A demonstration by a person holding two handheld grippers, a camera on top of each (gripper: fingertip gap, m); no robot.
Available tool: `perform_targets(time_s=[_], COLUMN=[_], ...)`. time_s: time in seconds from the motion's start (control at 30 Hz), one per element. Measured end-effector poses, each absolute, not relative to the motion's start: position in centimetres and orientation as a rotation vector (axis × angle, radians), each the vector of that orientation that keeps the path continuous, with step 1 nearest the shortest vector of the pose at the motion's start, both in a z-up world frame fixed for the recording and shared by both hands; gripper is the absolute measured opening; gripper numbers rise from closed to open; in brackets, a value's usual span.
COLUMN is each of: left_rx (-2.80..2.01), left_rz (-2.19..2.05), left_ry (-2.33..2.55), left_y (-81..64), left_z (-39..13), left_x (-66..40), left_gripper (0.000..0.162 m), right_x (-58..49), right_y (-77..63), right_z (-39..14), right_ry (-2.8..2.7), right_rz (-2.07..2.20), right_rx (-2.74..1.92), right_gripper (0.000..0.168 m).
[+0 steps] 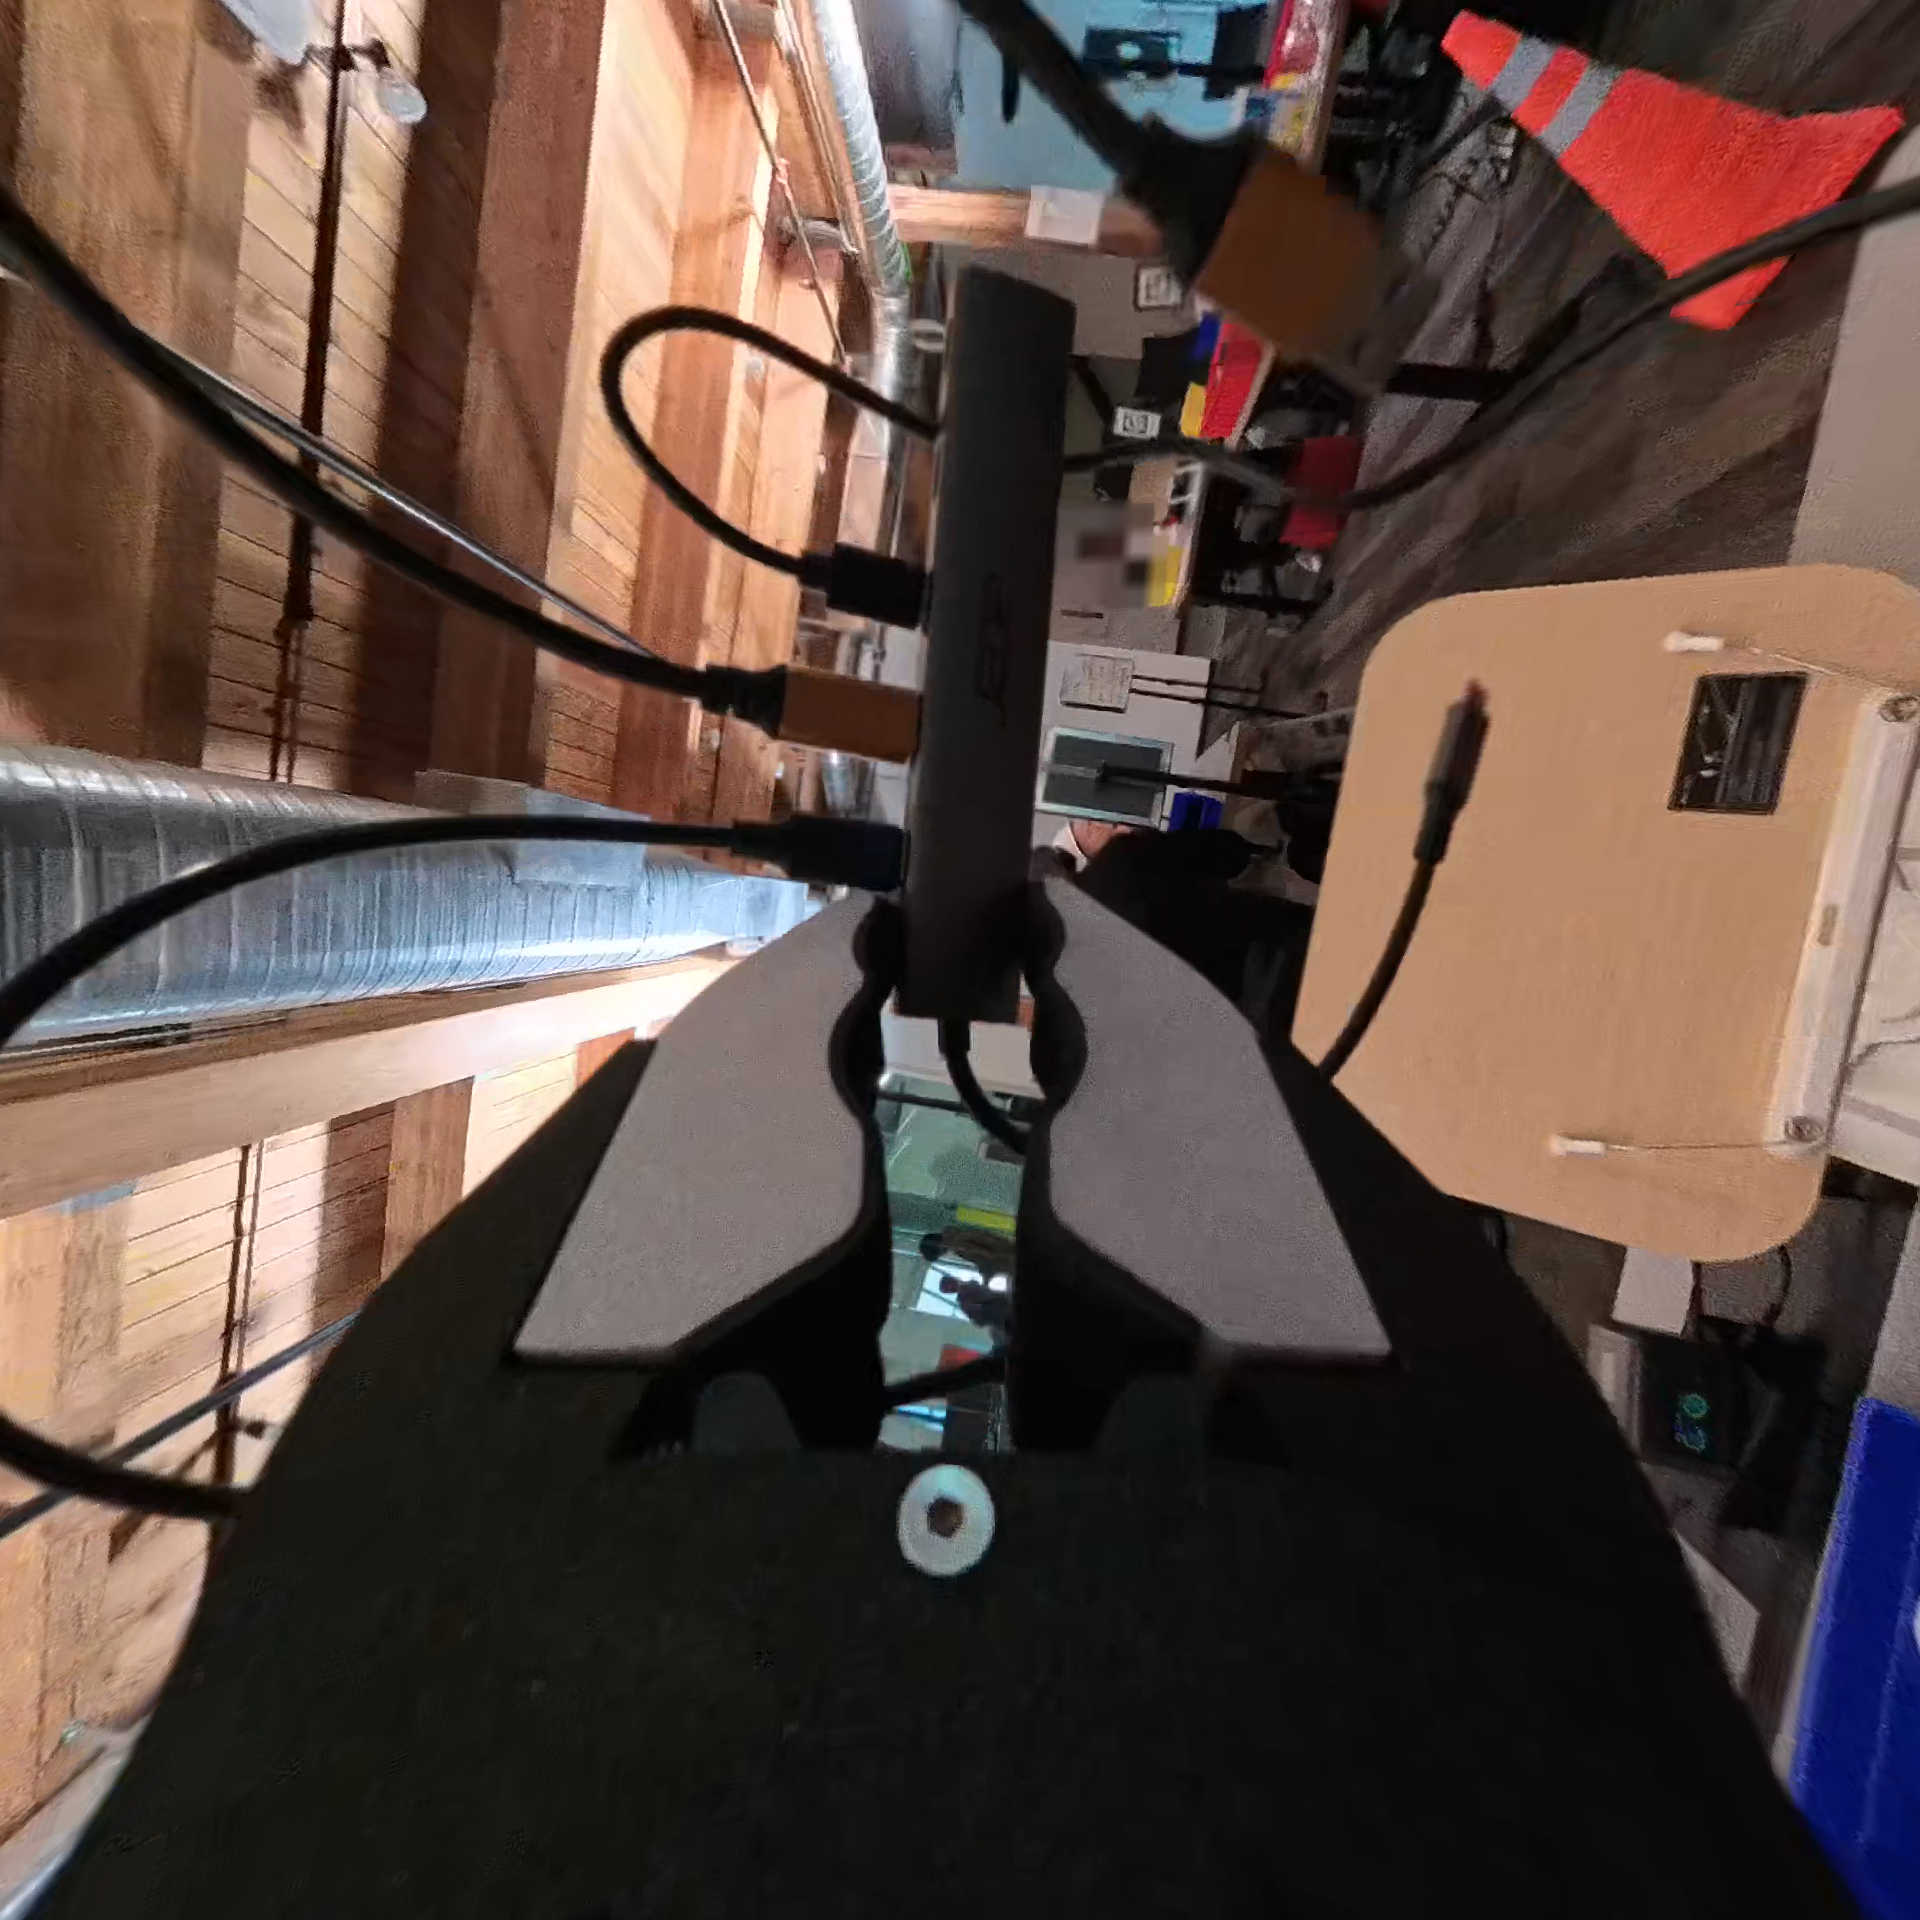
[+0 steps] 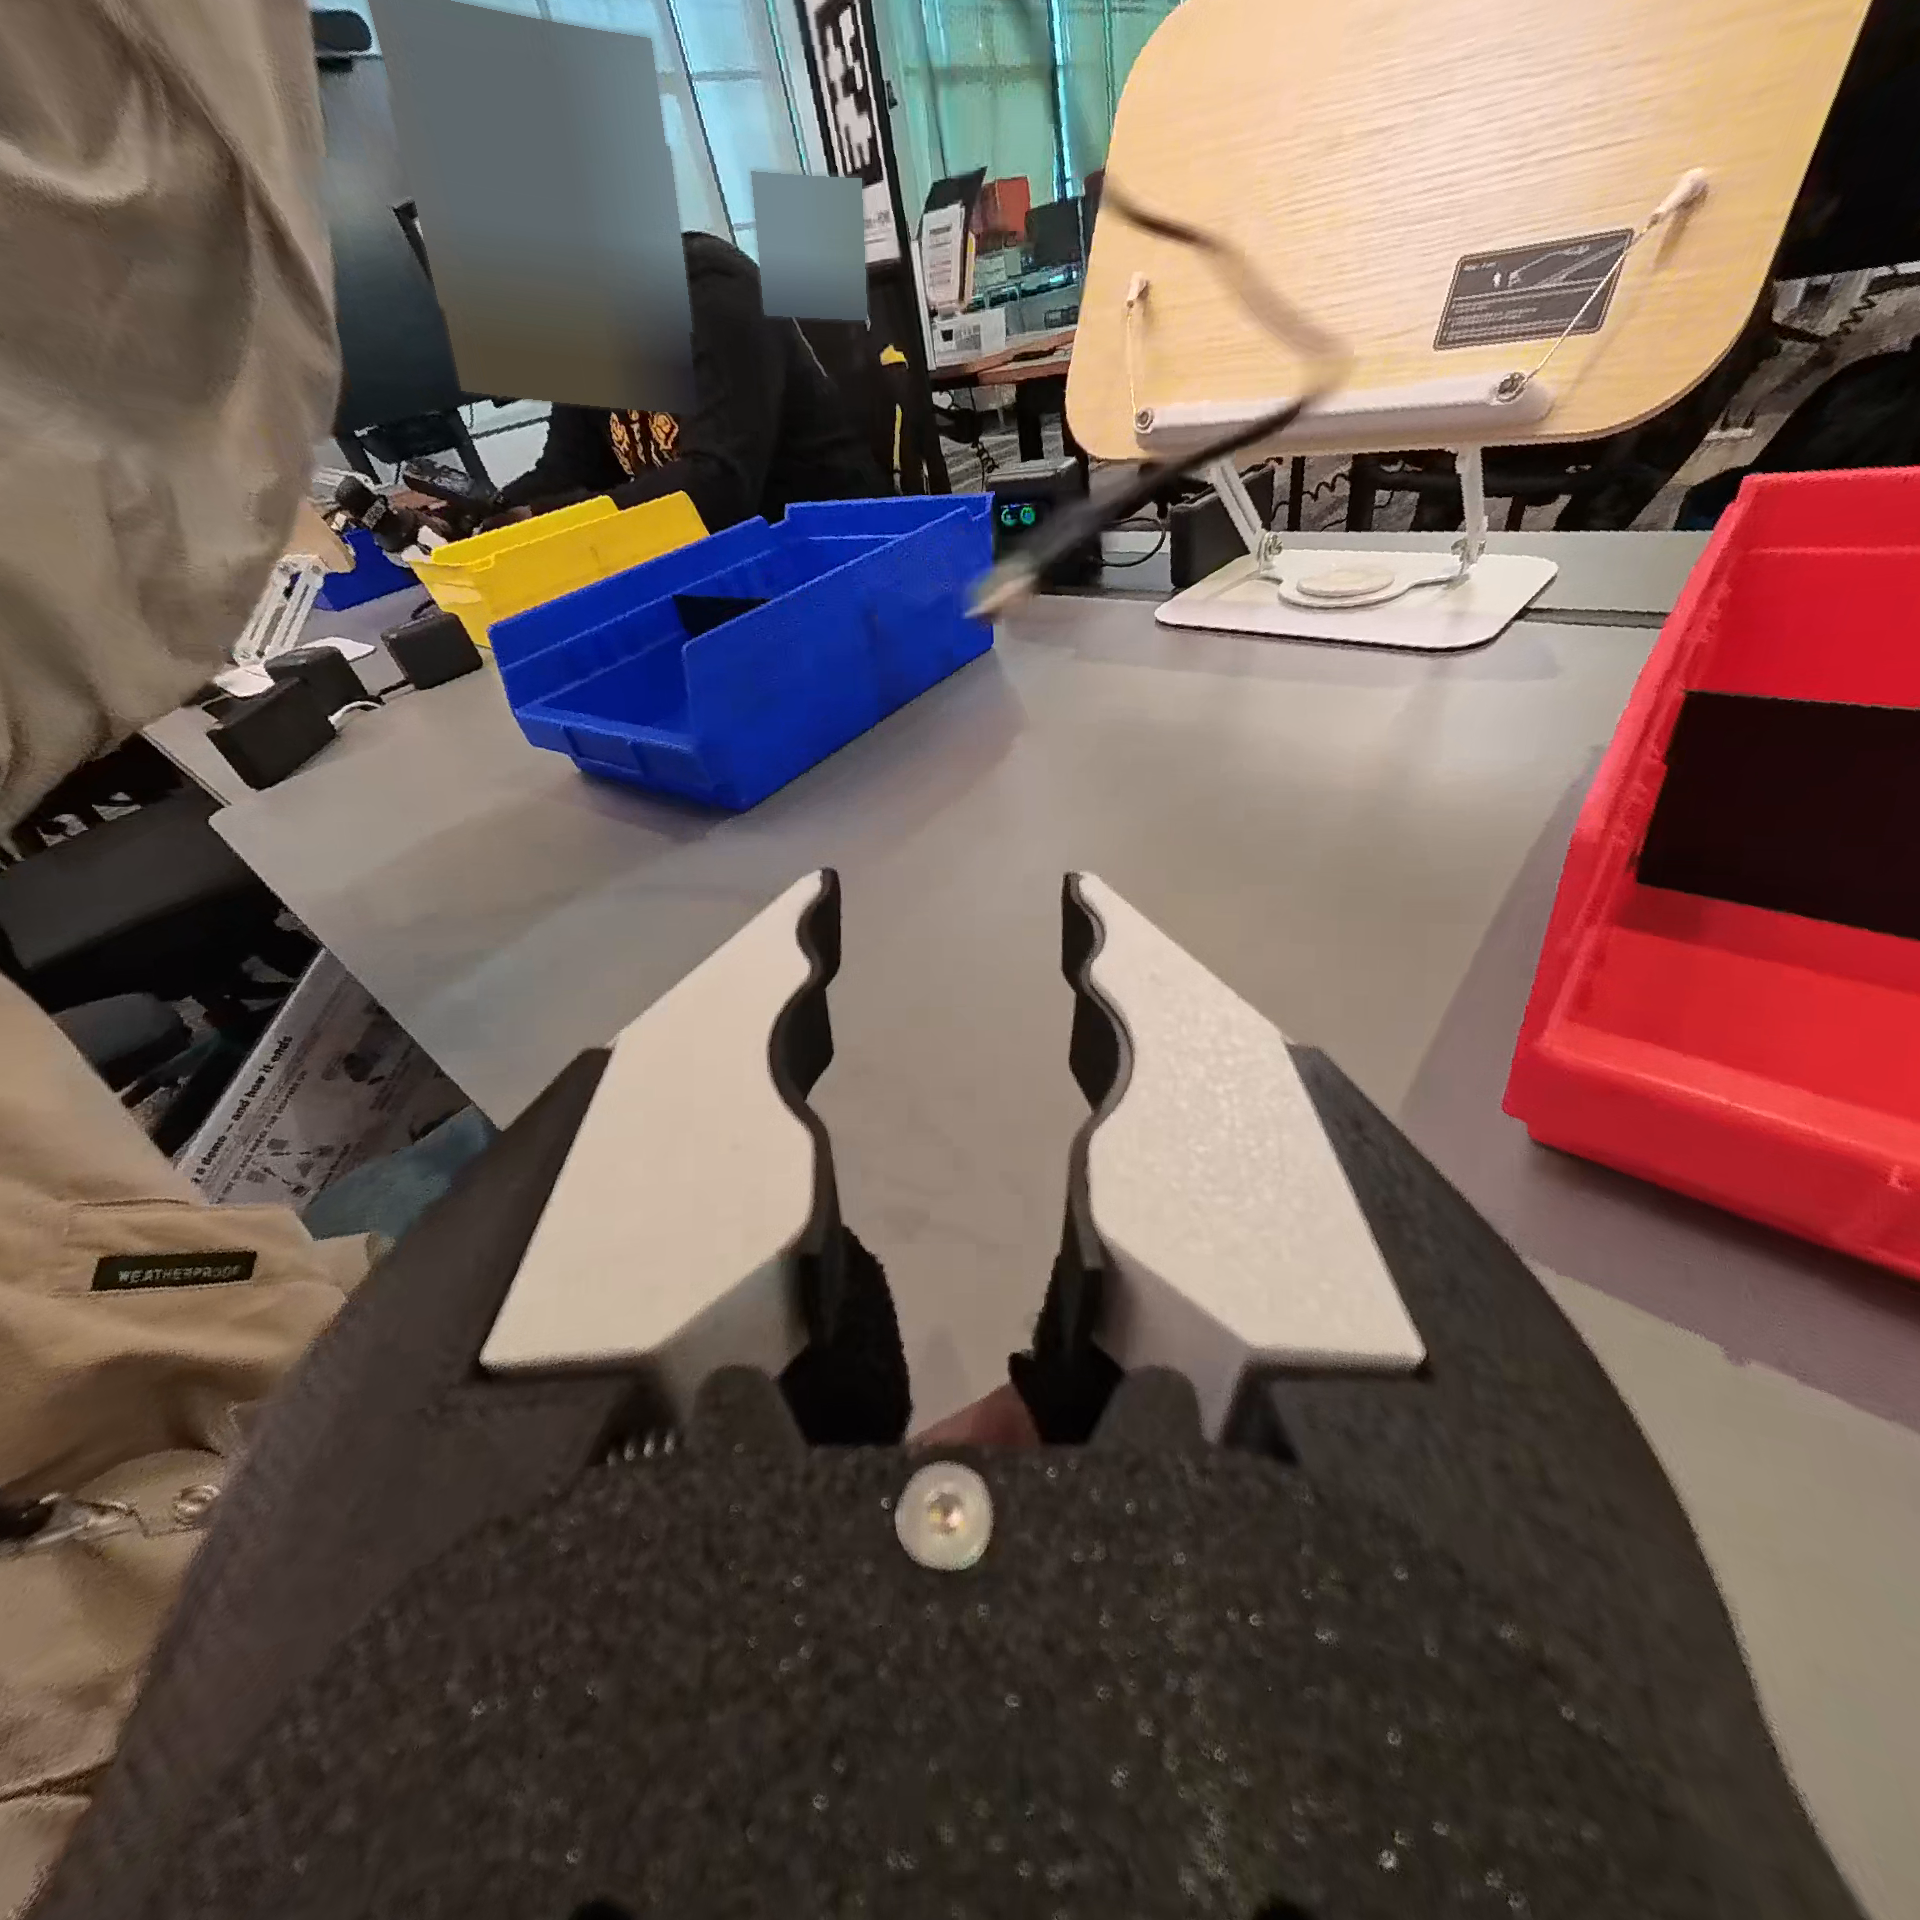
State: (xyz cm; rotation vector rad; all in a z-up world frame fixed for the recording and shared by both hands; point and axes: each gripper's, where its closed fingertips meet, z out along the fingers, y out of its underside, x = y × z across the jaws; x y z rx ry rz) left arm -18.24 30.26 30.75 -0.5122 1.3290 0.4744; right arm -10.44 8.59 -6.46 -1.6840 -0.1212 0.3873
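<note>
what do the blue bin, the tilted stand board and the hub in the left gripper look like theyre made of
Blue bin: moulded plastic by its even colour and soft sheen.
Stand board: pale wood or wood-look laminate, with visible grain; which one is unclear.
Hub, clamped in the left gripper: dark grey matte casing, metal or plastic, too blurred to tell.

Pretty much a workshop vibe here: wood-plank ceiling with beams (image 1: 436,436) and a silver duct (image 1: 343,894) overhead, big glass windows (image 2: 997,94) at the back, and a grey table (image 2: 1195,831) under soft daylight.
</note>
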Motion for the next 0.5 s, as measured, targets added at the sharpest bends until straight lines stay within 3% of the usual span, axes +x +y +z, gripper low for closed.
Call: perform_targets(time_s=[0.27, 0.5], left_rx=[-0.503, -0.501], left_rz=[0.626, 0.516], left_ry=[1.483, 1.63], left_y=[33.0, 28.8], left_z=[16.8, 7.0], left_x=[-16.4, -16.7], left_gripper=[0.023, 0.023], right_x=[-9.2, -11.6], right_y=[9.2, 13.4], right_z=[-4.8, 2.0], right_ry=[-0.122, -0.327], right_rz=[0.419, 0.407], right_rx=[-1.678, -1.595], right_gripper=[0.042, 0.045])
